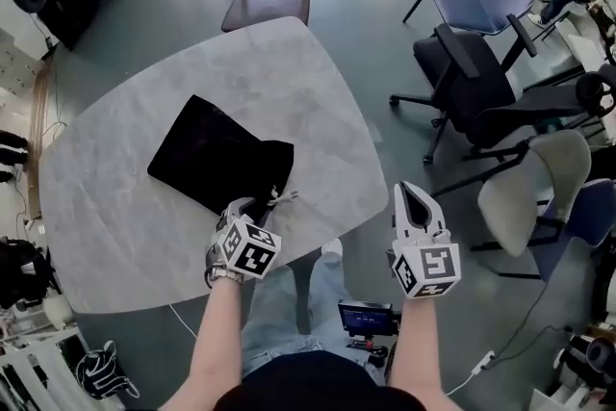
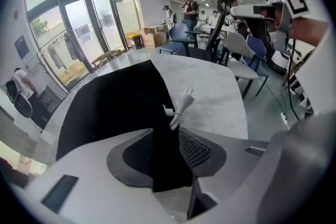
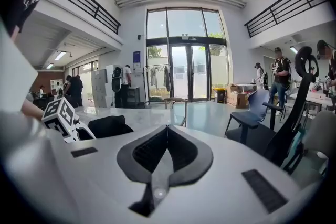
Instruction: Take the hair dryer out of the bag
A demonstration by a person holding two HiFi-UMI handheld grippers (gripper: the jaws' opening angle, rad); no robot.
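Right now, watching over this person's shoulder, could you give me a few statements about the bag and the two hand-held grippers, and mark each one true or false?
1. The black bag lies on the grey table. True.
2. The right hand-held gripper grips the bag. False: it is shut on nothing, beyond the table's edge.
3. A white plug pokes out at the bag's mouth. True.
4. The hair dryer lies on the table beside the bag. False: only the plug shows.
5. The left hand-held gripper has its jaws apart, with bag fabric between them. True.
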